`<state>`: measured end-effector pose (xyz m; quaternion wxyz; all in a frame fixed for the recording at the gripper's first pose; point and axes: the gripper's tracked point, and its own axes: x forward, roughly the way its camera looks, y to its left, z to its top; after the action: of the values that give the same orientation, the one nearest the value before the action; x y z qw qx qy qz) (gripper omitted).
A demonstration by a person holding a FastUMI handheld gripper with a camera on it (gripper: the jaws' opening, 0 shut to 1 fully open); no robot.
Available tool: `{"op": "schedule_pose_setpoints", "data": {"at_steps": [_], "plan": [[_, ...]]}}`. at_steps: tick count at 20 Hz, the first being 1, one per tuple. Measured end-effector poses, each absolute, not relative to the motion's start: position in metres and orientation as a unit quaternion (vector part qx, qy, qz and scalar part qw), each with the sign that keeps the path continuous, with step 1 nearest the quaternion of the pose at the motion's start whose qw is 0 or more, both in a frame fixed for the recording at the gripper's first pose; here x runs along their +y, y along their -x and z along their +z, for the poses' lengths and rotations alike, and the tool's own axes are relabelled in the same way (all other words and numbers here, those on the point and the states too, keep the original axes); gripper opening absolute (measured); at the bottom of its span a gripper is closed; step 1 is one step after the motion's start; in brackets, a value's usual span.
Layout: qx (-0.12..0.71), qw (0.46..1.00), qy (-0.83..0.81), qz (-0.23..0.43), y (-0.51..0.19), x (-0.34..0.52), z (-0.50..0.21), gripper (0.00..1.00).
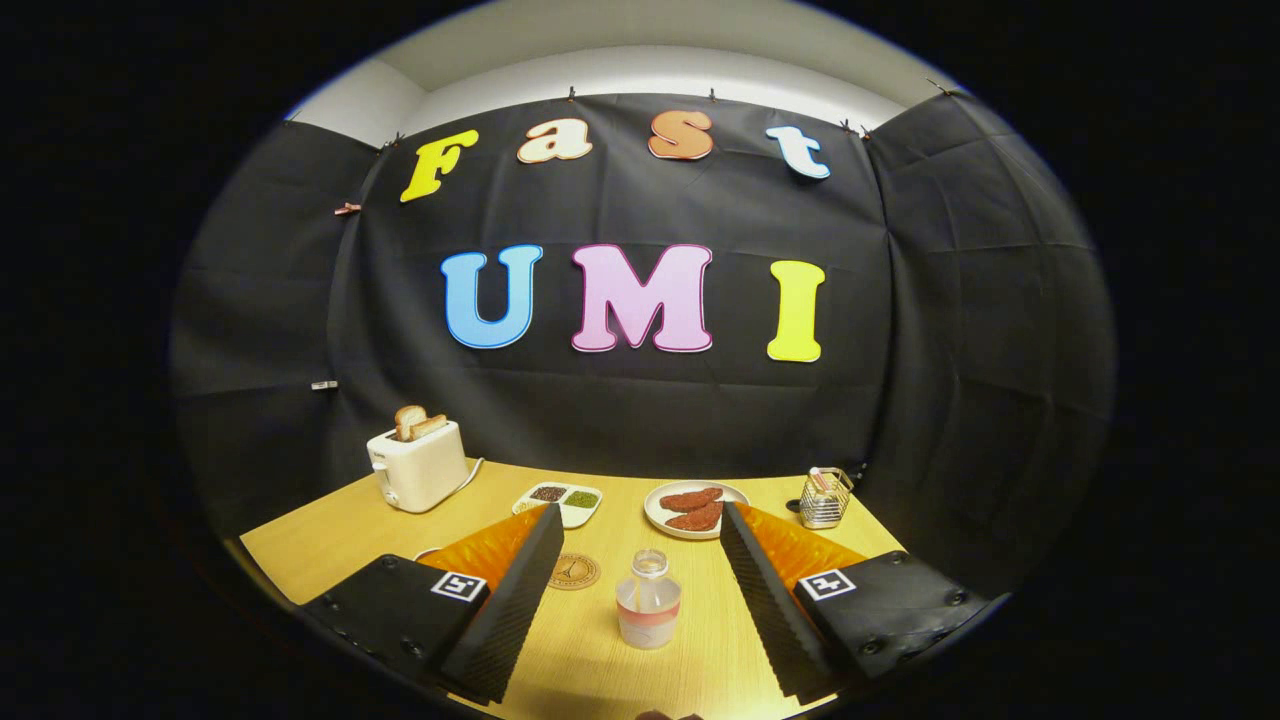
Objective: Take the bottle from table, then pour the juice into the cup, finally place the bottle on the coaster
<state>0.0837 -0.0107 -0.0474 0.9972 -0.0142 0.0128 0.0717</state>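
The gripper (635,585) is spread wide, fingers empty, straddling the small clear plastic bottle of pink juice (648,600), which stands upright on the wooden table (320,545), positioned for grasping. The round cork coaster (574,571) lies nearby.

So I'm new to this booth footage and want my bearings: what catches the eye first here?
The small clear bottle with a little reddish juice stands upright on the wooden table, between the wide-open tongs, touching neither finger. Just beyond the left finger lies a round coaster. Farther back sit a white toaster with bread sticking up and a plate of reddish patties.
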Motion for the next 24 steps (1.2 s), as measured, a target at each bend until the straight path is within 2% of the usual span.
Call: {"op": "schedule_pose_setpoints", "data": {"at_steps": [11, 24], "plan": [[0.031, 0.996, 0.02, 0.079, -0.111, -0.006, -0.082, 0.97], [0.062, 0.996, 0.011, 0.055, -0.157, -0.011, -0.161, 0.98]]}}
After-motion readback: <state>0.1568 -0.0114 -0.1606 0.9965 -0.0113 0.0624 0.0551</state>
